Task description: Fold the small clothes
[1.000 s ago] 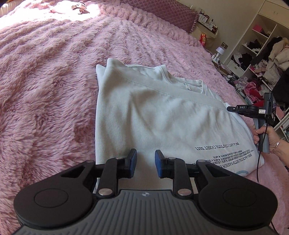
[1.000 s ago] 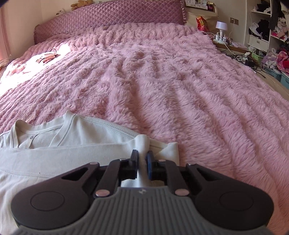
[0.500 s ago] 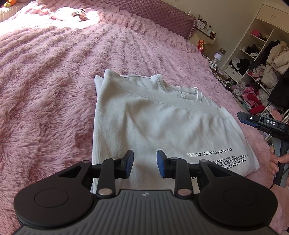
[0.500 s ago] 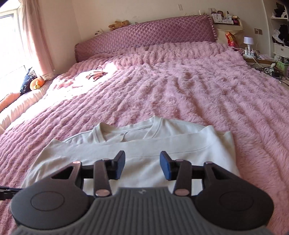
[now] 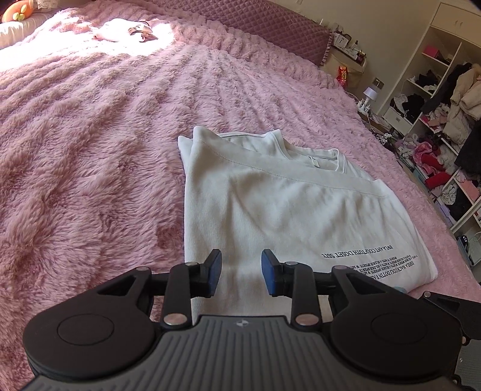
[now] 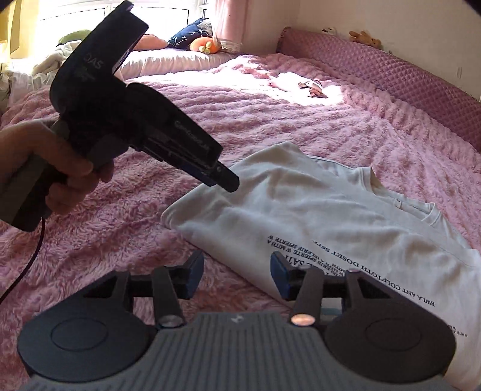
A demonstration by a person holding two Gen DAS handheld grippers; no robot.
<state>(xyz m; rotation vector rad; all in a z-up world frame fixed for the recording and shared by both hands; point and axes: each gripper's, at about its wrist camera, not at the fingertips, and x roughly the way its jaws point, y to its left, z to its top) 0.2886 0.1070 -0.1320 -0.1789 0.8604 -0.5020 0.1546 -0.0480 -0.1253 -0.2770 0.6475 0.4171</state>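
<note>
Left wrist view. The left gripper (image 5: 241,272), black with blue-padded fingers (image 5: 215,272), hovers above the near edge of a folded white cotton sweatshirt with black printed lettering (image 5: 285,207). Its jaws are spread apart and hold nothing. The sweatshirt lies flat on a fluffy pink plush bedspread (image 5: 90,144), its ribbed hem band folded across the body and the neckline showing beyond it; the lettering sits at the near right corner. A quilted mauve padded headboard (image 5: 255,24) bounds the far side of the bed. At right stands a white open shelving unit crowded with clothes (image 5: 436,99). A black part of the other tool shows at the lower right edge.

Right wrist view. The right gripper (image 6: 237,278) hangs over the bedspread (image 6: 270,99) at the sweatshirt's (image 6: 315,207) lettered corner. Its jaws stand wide apart and empty; the right blue pad (image 6: 278,278) overlaps the printed fabric, though contact cannot be judged. The left gripper (image 6: 227,180), seen side-on, is carried by the person's left hand (image 6: 57,168) on its pistol handle, its tip over the garment's left edge. Pillows and an orange plush toy (image 6: 206,45) lie beneath the window.
</note>
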